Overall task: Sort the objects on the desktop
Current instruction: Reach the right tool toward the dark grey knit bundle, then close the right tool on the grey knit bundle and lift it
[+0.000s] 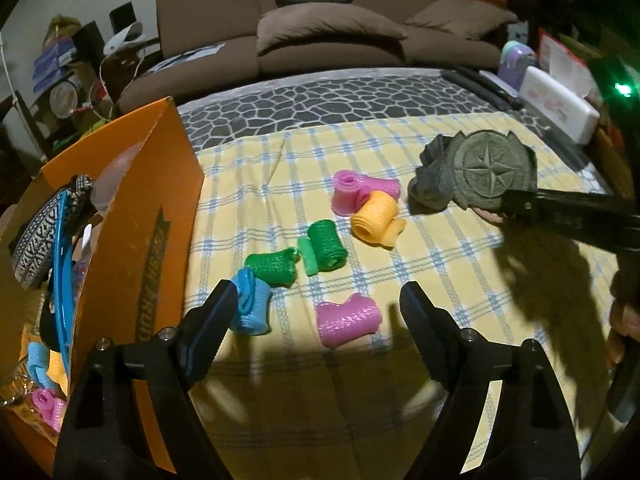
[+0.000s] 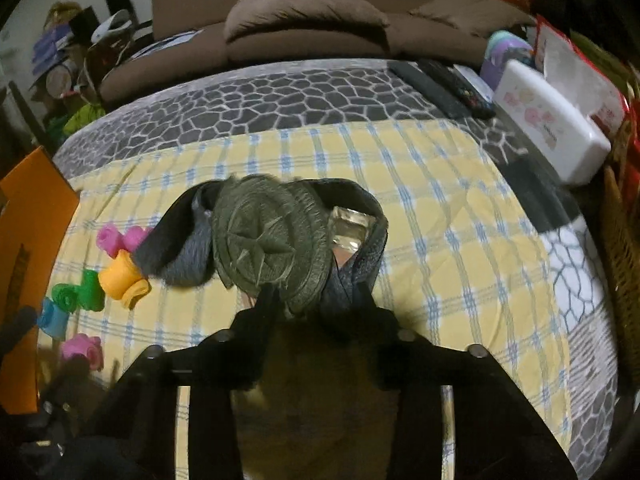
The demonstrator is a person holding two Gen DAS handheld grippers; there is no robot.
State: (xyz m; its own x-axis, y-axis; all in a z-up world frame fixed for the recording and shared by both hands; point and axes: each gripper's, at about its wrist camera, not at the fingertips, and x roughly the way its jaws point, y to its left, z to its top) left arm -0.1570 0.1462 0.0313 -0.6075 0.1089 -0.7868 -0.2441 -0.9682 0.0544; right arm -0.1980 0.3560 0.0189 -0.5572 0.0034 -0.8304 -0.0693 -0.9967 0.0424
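Right gripper (image 2: 316, 298) clamps a compass-star pouch (image 2: 272, 244) above the checked cloth (image 2: 440, 220); left gripper (image 1: 316, 300) gapes wide over mesh rolls (image 1: 348, 318).

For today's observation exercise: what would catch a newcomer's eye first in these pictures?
First, the grey-green compass-star medallion, gripped in the right tongs above the yellow checked cloth. Next, the bright mesh rolls scattered mid-cloth, and the orange box at left.
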